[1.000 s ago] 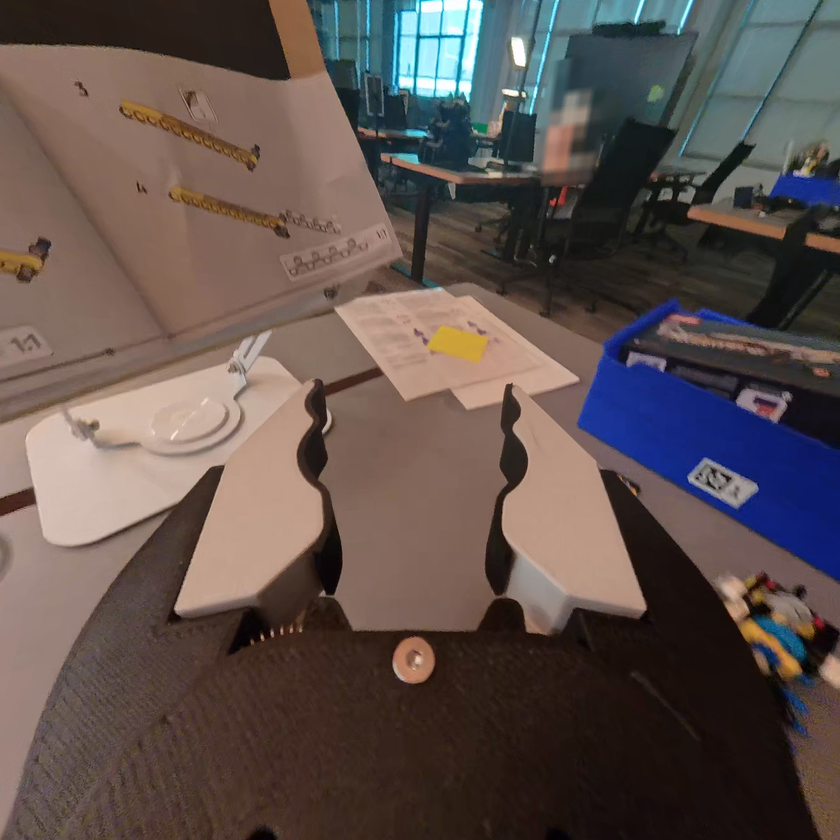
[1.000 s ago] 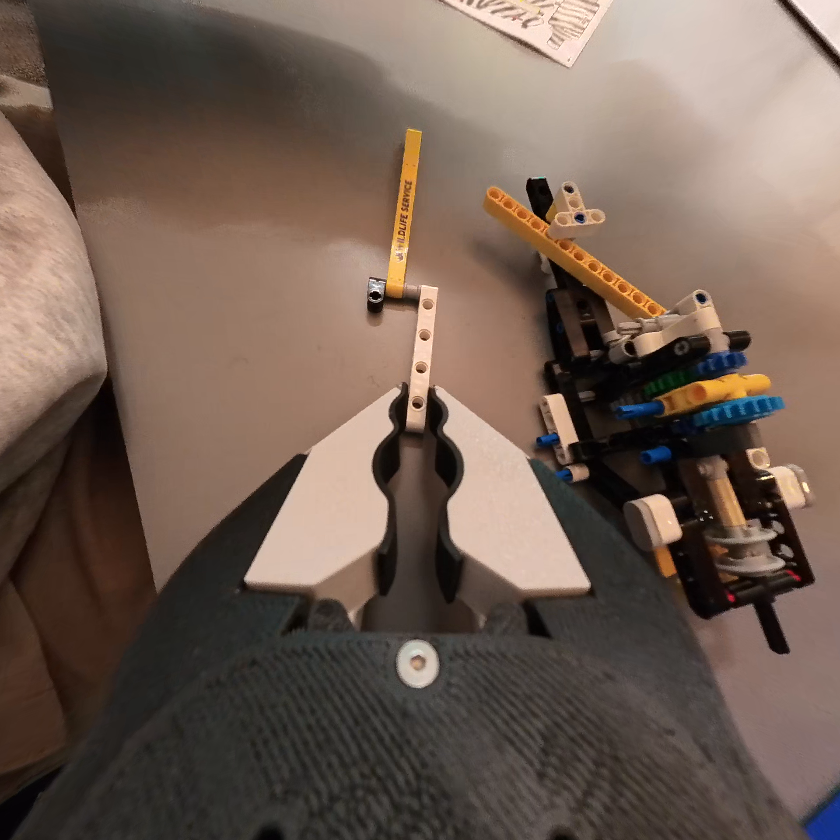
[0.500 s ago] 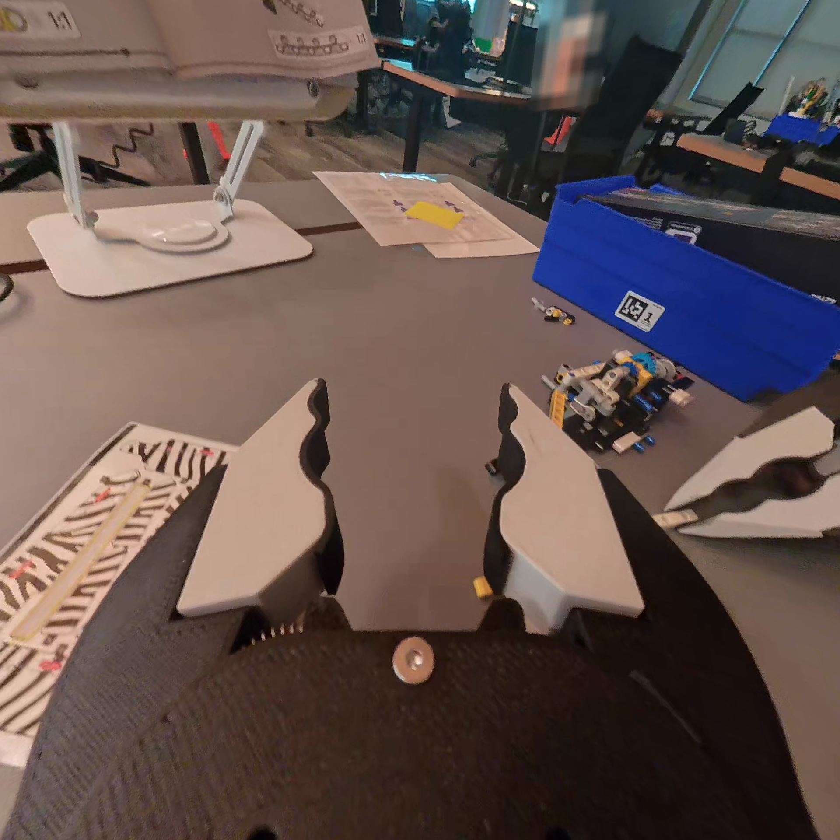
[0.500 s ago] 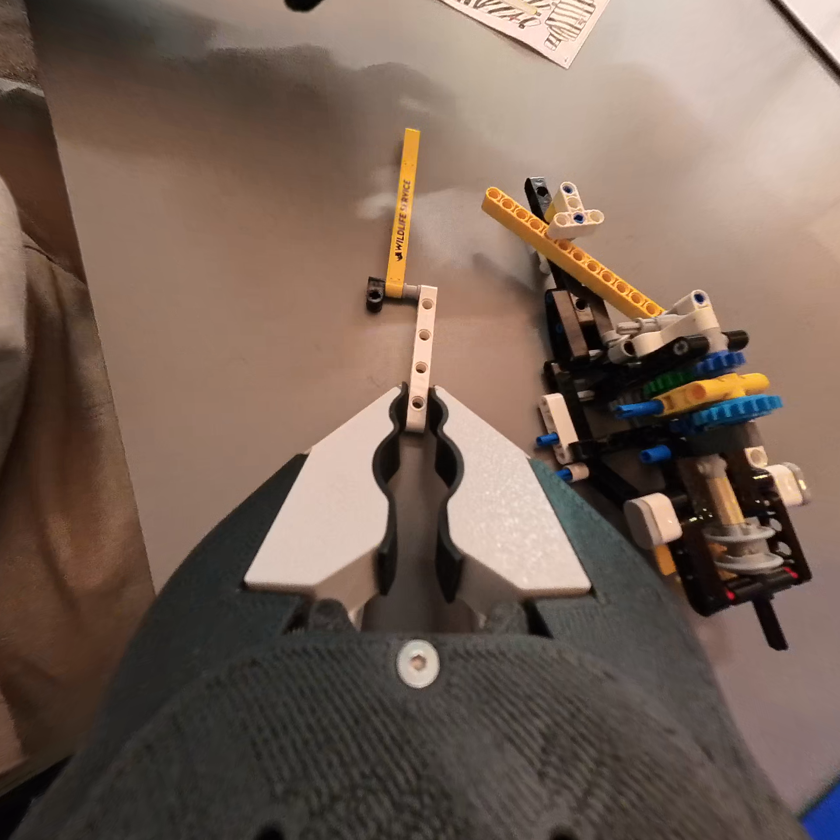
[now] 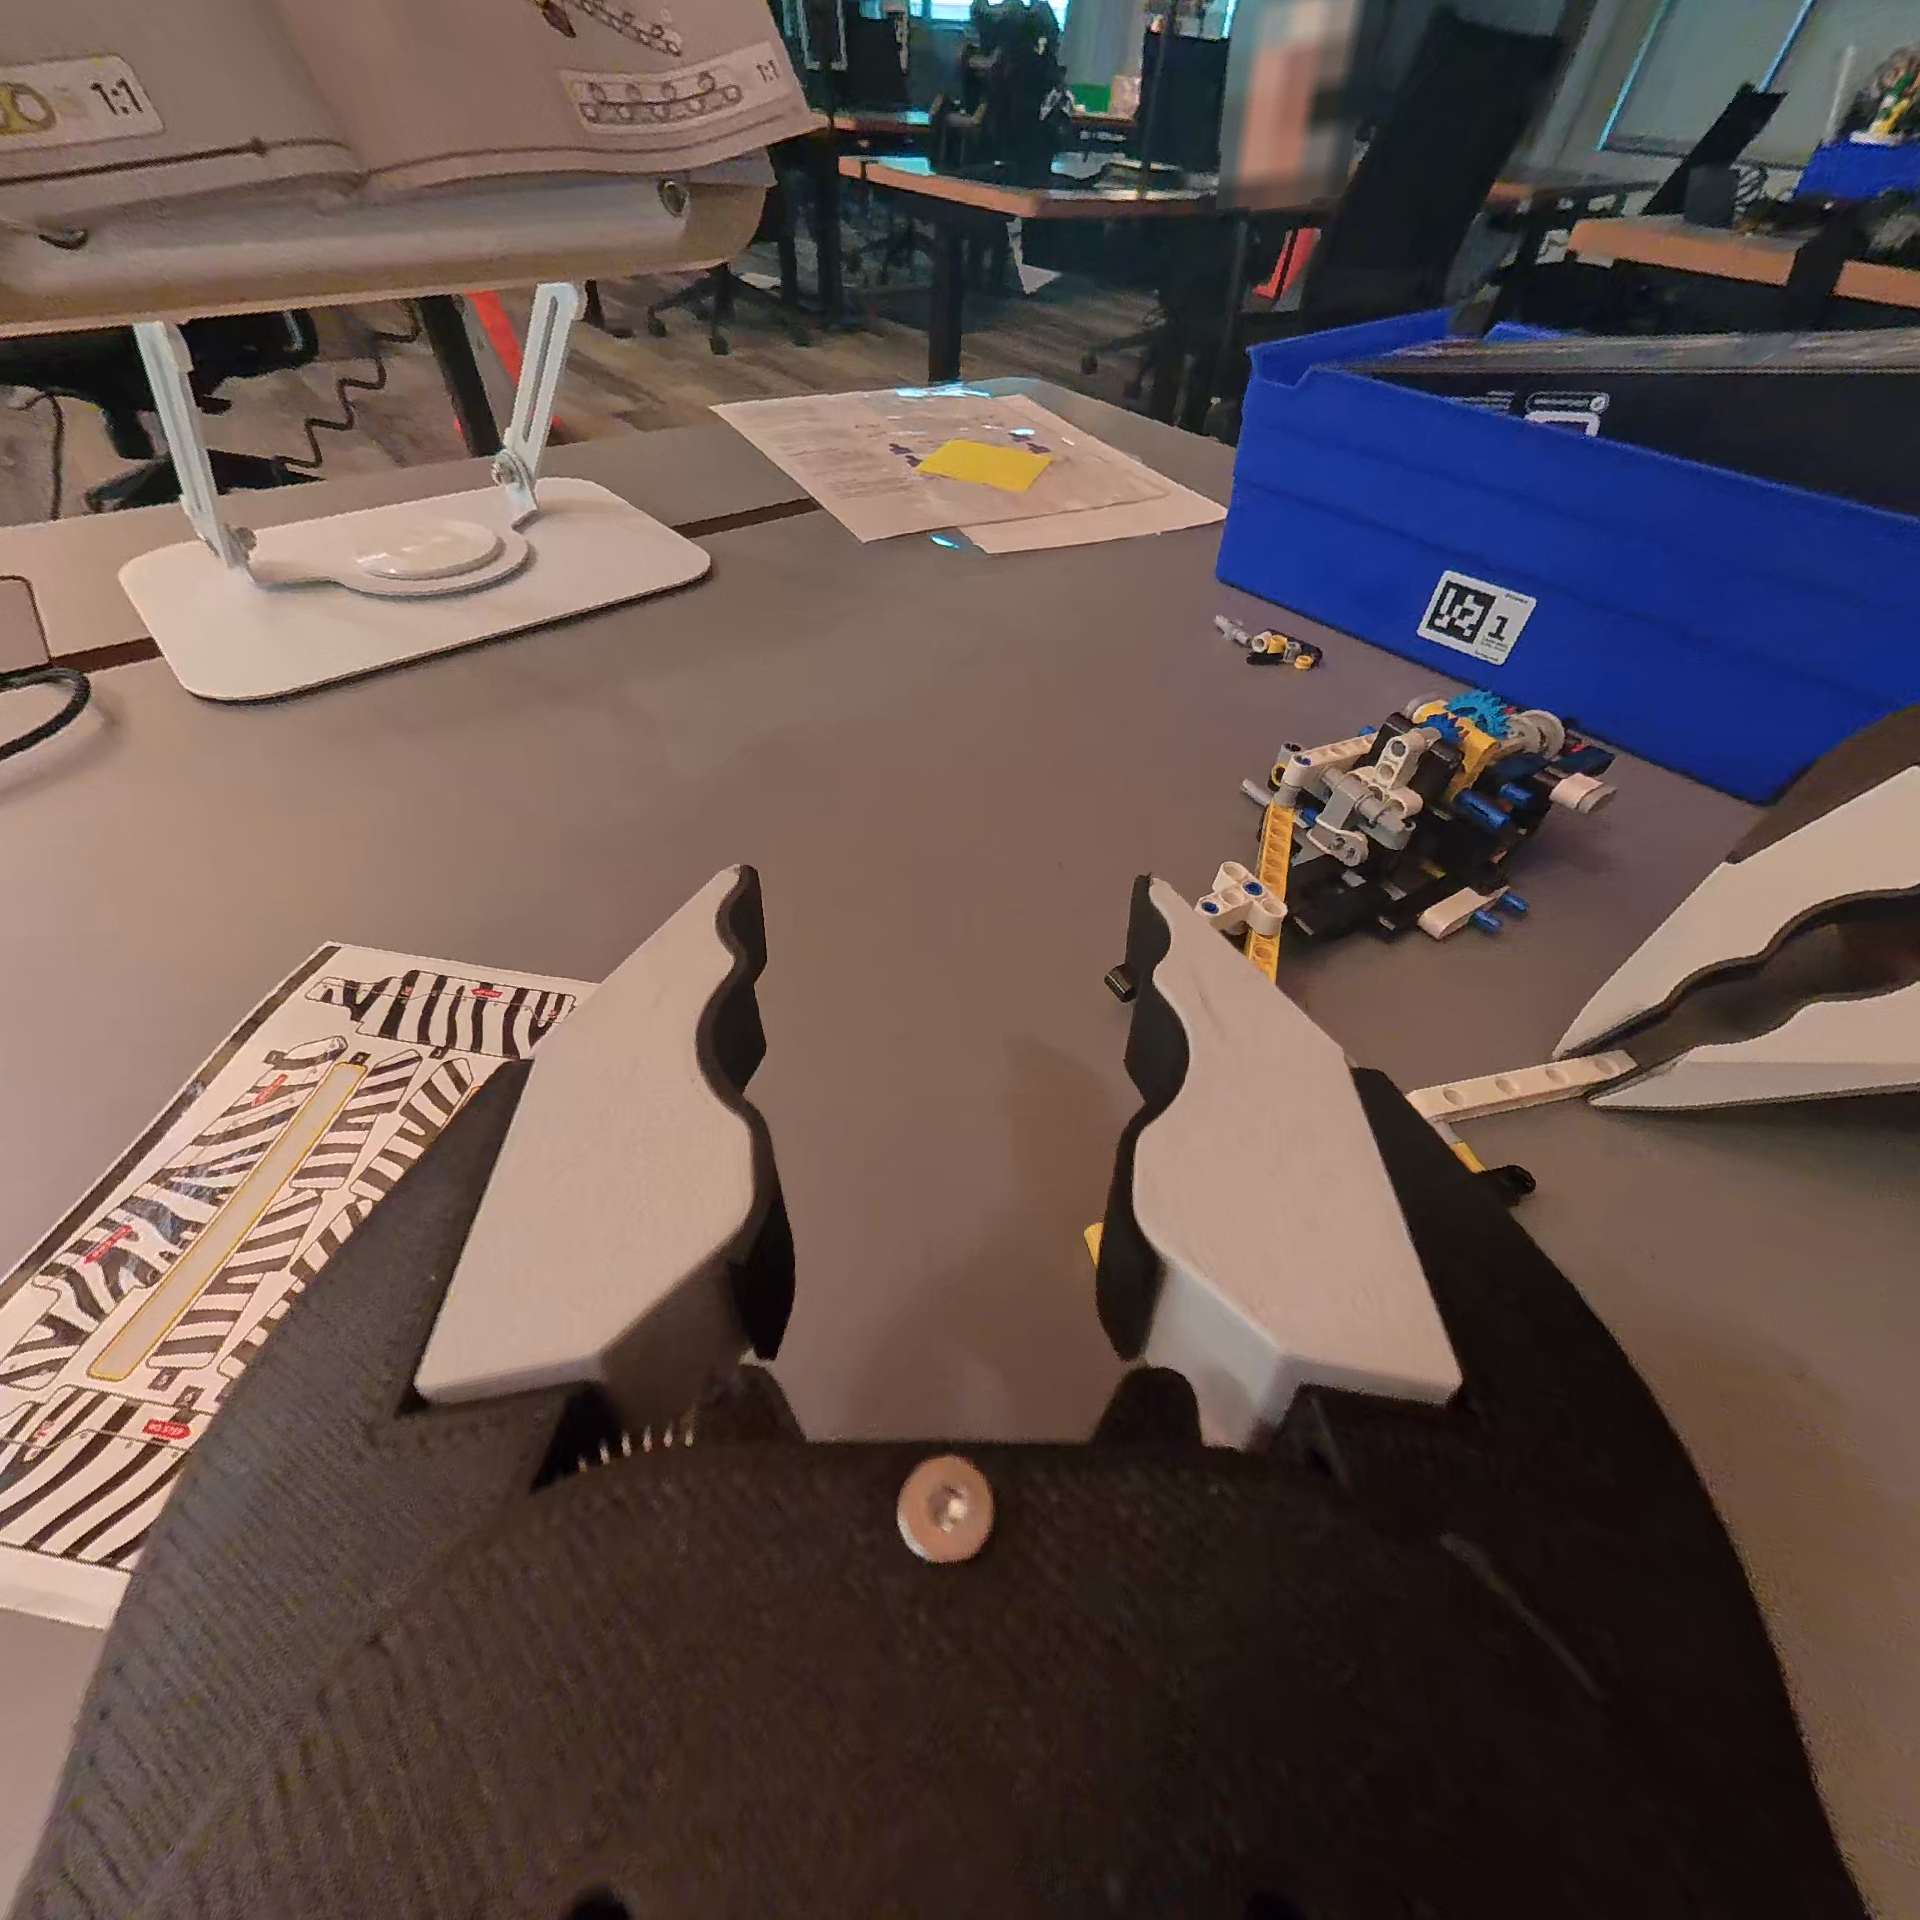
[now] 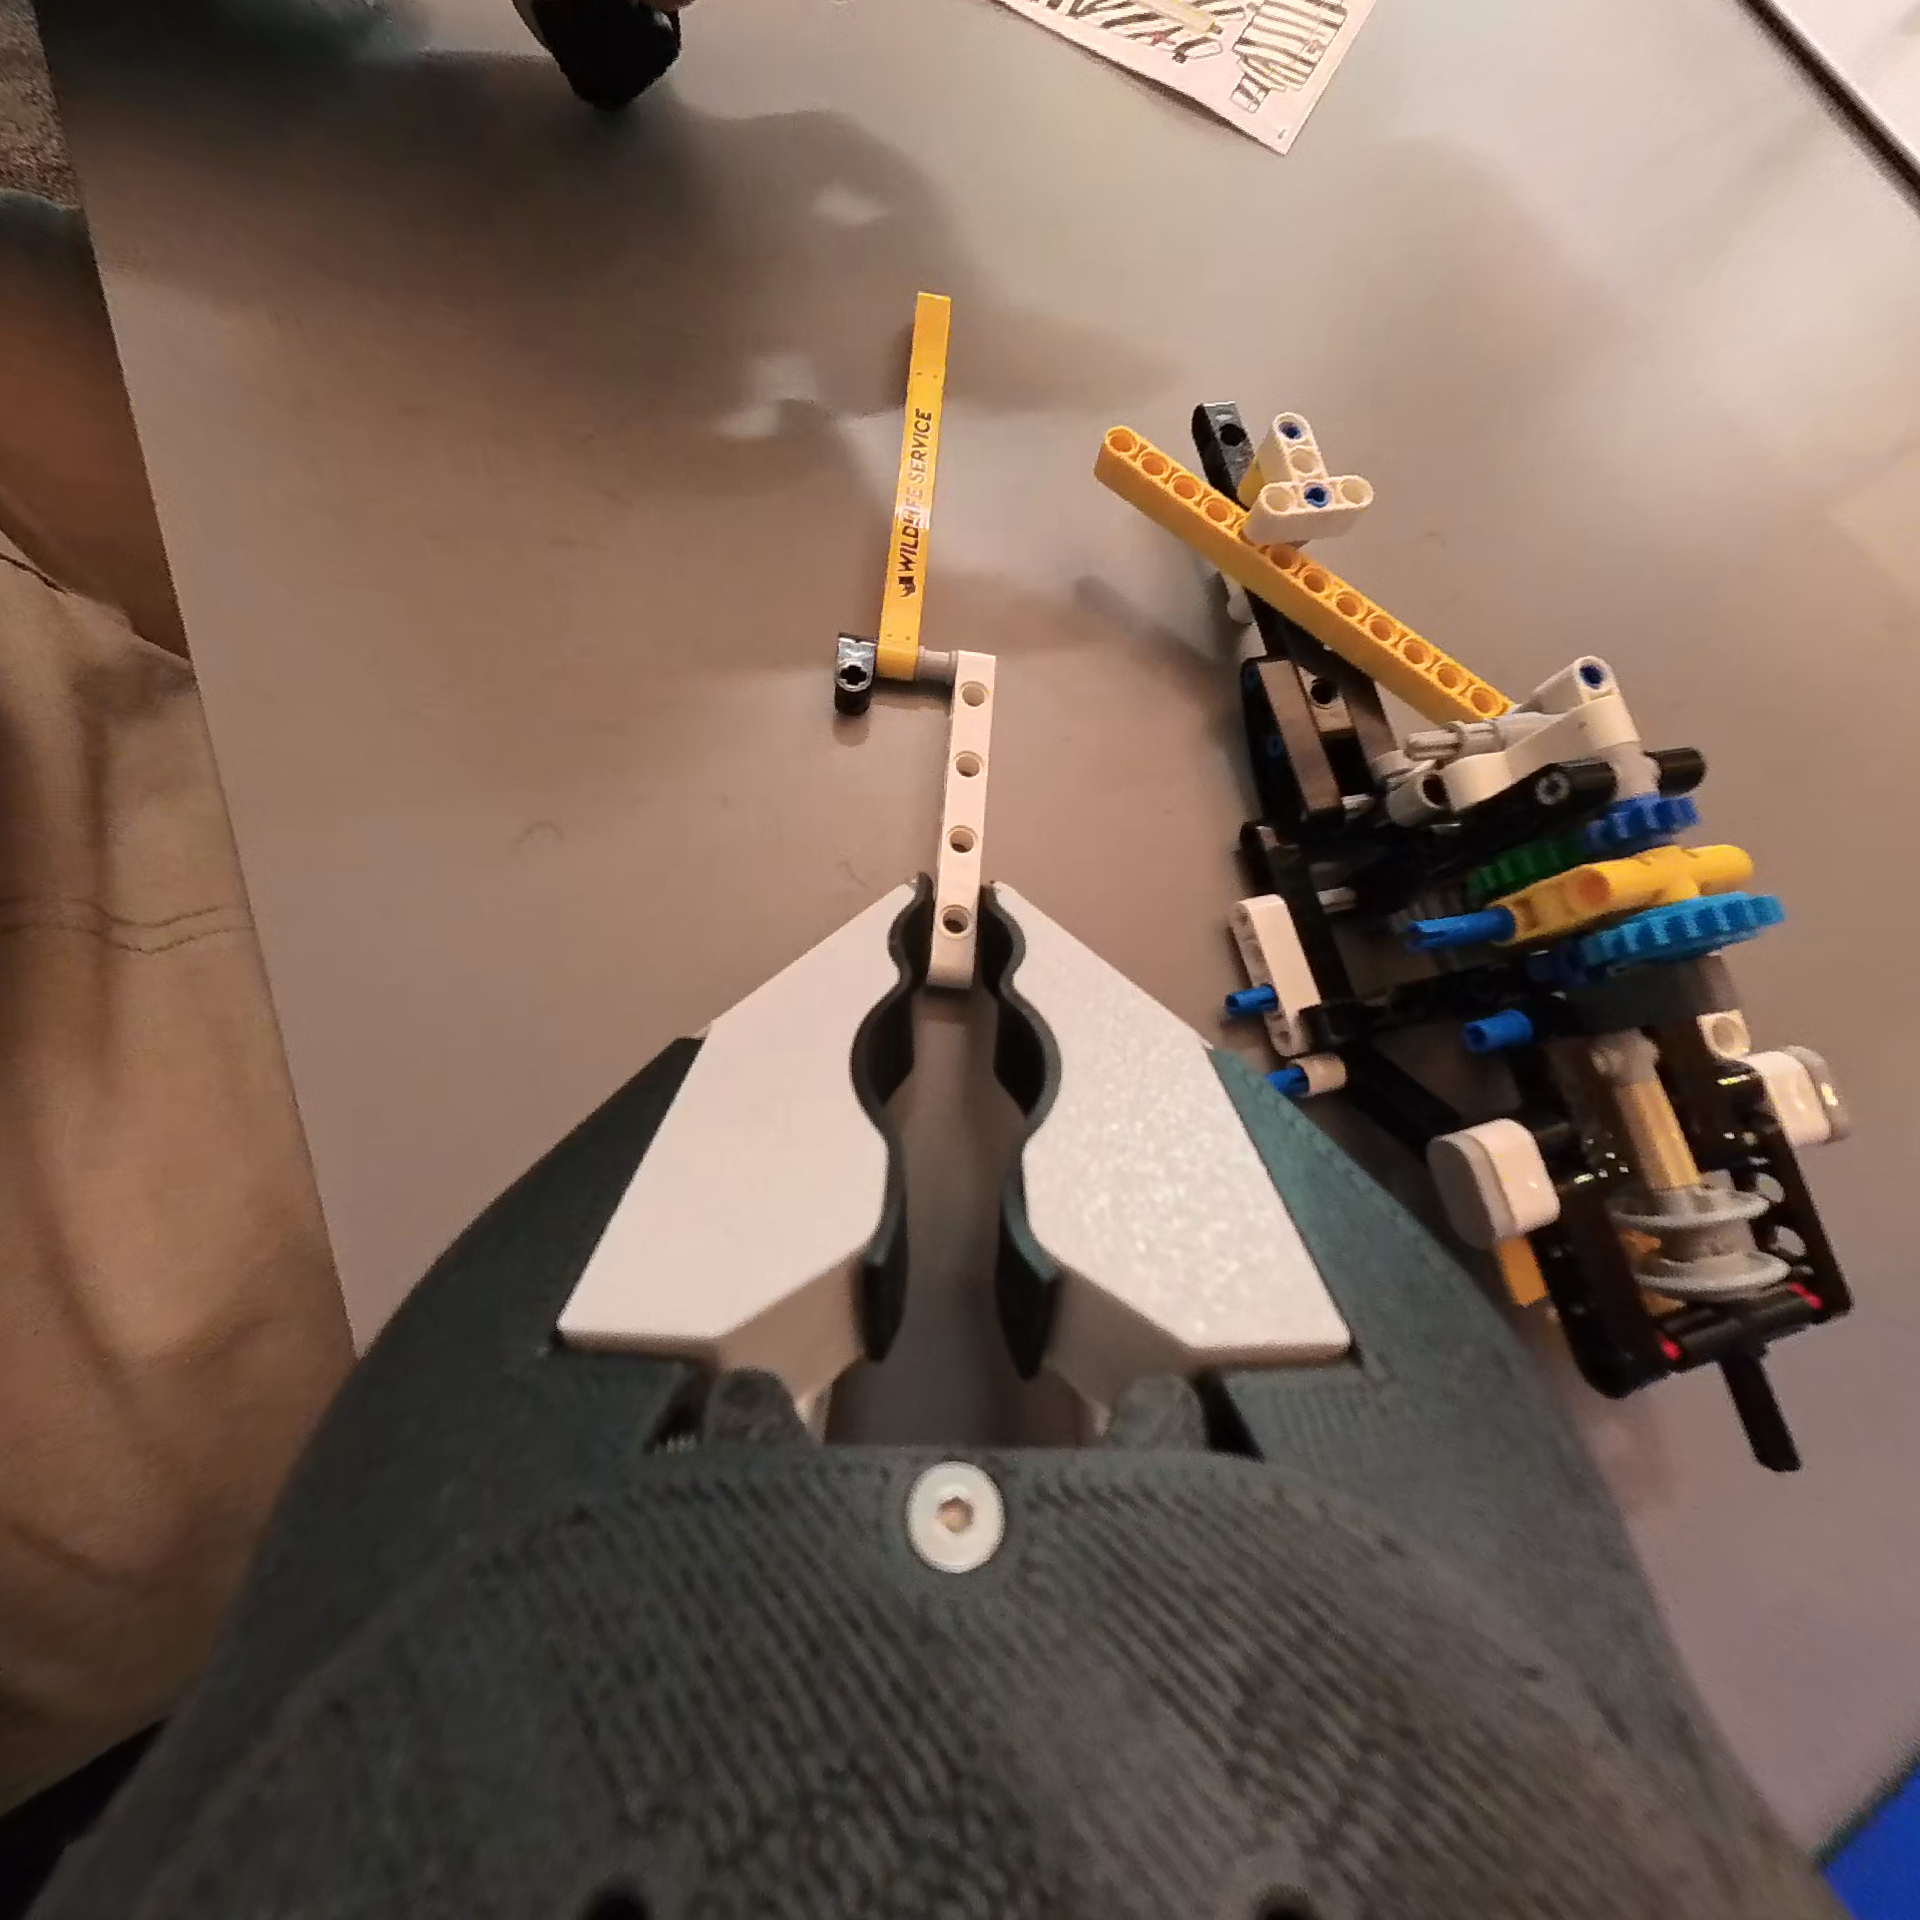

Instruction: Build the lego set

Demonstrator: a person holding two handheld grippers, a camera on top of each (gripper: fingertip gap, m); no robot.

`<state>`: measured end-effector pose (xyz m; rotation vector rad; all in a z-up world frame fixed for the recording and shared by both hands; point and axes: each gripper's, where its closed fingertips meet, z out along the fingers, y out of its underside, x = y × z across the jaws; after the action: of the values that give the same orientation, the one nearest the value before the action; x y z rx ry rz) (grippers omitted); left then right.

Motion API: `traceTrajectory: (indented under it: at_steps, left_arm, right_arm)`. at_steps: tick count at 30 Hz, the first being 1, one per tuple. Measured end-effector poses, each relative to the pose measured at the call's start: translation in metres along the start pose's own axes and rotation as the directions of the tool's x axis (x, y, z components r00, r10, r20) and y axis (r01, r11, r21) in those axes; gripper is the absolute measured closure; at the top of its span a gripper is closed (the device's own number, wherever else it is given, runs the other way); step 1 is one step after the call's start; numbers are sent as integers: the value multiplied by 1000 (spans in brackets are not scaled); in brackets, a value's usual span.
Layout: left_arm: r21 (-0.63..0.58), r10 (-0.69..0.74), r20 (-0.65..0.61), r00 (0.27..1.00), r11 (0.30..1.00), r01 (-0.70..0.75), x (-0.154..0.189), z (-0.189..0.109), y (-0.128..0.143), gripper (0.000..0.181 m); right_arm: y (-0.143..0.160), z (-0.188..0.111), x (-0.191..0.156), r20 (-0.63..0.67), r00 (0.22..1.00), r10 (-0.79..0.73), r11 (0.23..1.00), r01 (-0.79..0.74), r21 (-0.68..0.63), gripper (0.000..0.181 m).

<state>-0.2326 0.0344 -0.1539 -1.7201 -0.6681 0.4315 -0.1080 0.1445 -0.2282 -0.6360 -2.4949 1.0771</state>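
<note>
1. So your left gripper [image 5: 945, 935] has swung down off the propped-up instruction booklet [image 5: 395, 114] over the last second and is now looking low across the grey tabletop [image 5: 883, 707]. Its jaws are spread wide with nothing in them. My guess is you've checked the step and are coming in to help.
2. Your right gripper [image 6: 956, 914] hasn't budged. It's pinched shut on the near end of the short white holed lego beam [image 6: 964, 821], which looks to be lying on the table.
3. The far end of that beam joins a thin yellow lettered lego beam [image 6: 914, 488] with a small black connector [image 6: 852, 675] at the corner, making an L.
4. The half-built black chassis with blue gears and a long yellow beam [image 6: 1538, 935] sits just to the right of your right gripper, not touching the L.
5. From the left gripper, the yellow beam is mostly hidden behind its right finger [image 5: 1278, 1174], so it's basically right under you. The zebra-striped sticker sheet [image 5: 208, 1195] is off to your left.
</note>
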Motion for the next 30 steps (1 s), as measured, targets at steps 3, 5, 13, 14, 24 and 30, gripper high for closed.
traceTrajectory:
  at_steps: [3, 5, 13, 14, 24, 30]
  left_arm:
    - [-8, 18, 11, 1000, 1000, -18, 1, 1, 1, 112]
    - [-13, 28, 18, 999, 1000, -27, 1, 1, 2, 112]
    - [-26, 57, 29, 998, 998, -56, 3, 3, 3, 113]
    - [-29, 62, 29, 998, 998, -61, 3, 3, 4, 113]
    - [-30, 17, 20, 1000, 999, -17, -1, 3, 4, 114]
    - [-30, 12, 19, 1000, 999, -11, -1, 3, 4, 114]
  right_arm:
    - [0, 0, 0, 1, 1000, 2, 1000, -2, 0, 174]
    - [0, 0, 0, 2, 1000, 4, 1000, -4, 0, 174]
    - [0, 0, 0, -3, 1000, -1, 1000, 1, 0, 174]
    - [0, 0, 0, -4, 1000, -2, 1000, 2, 0, 174]
    - [0, 0, 0, -3, 1000, 0, 1000, 0, 0, 174]
    - [0, 0, 0, -8, 1000, -6, 1000, 6, 0, 174]
